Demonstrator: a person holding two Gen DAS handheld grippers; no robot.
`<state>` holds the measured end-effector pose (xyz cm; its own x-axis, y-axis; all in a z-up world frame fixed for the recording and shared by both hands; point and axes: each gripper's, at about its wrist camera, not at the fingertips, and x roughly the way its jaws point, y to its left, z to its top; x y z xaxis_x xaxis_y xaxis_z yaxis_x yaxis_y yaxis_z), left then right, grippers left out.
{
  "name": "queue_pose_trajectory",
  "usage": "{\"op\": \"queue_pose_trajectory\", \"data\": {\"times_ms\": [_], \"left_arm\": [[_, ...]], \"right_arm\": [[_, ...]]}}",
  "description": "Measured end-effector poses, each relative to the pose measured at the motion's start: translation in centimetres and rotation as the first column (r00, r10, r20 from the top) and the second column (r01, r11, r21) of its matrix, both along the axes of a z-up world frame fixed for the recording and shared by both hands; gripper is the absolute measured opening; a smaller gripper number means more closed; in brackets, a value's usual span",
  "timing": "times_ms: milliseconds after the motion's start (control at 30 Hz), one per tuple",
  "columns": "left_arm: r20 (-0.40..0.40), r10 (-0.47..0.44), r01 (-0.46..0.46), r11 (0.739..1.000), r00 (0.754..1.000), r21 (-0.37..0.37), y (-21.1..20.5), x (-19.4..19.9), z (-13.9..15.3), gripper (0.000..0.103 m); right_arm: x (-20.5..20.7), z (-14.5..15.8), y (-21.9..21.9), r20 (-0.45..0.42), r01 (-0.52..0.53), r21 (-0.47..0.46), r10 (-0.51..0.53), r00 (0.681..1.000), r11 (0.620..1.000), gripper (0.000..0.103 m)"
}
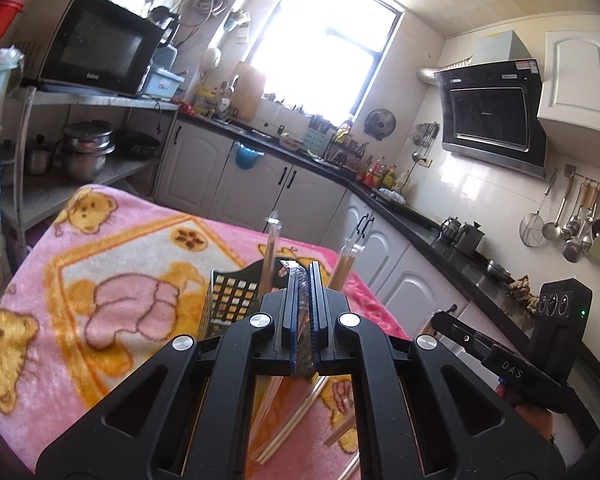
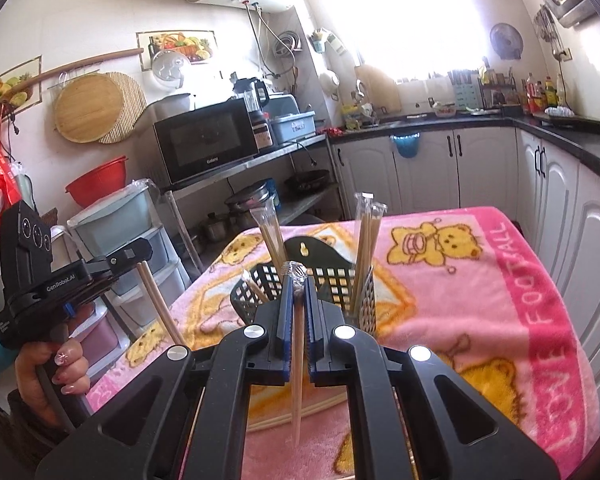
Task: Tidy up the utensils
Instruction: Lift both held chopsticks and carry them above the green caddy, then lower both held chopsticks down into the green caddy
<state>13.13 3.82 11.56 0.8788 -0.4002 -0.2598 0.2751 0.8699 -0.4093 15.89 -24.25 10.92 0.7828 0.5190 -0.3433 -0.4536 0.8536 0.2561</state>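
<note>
Left gripper (image 1: 305,280) clamped on wrapped chopsticks (image 1: 303,320) | right gripper (image 2: 298,284) clamped on another wrapped pair (image 2: 298,360) | black holder (image 2: 324,276) on pink blanket (image 2: 480,300), just ahead (already stocked) | advice: tip each pair upright, lower into a free slot, then release.

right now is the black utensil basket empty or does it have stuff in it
Not empty: the black utensil basket holds wrapped chopsticks standing upright inside.

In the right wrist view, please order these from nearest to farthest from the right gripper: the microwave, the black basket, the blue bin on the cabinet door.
1. Black basket, just ahead of the right gripper, on the pink blanket.
2. Microwave, on the shelf to the left.
3. Blue bin, hanging on the far cabinet door, ahead.
</note>
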Motion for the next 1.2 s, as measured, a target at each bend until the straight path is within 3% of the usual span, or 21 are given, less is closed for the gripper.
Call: {"op": "queue_pose_trajectory", "data": {"times_ms": [1200], "left_arm": [[0.172,-0.004,-0.009,0.997,0.985,0.076,-1.5,3.2,7.3,0.002]], "right_arm": [[1.4,6.9,1.1,0.212,0.054,0.002,-0.053,0.976,0.999,0.006]]}}
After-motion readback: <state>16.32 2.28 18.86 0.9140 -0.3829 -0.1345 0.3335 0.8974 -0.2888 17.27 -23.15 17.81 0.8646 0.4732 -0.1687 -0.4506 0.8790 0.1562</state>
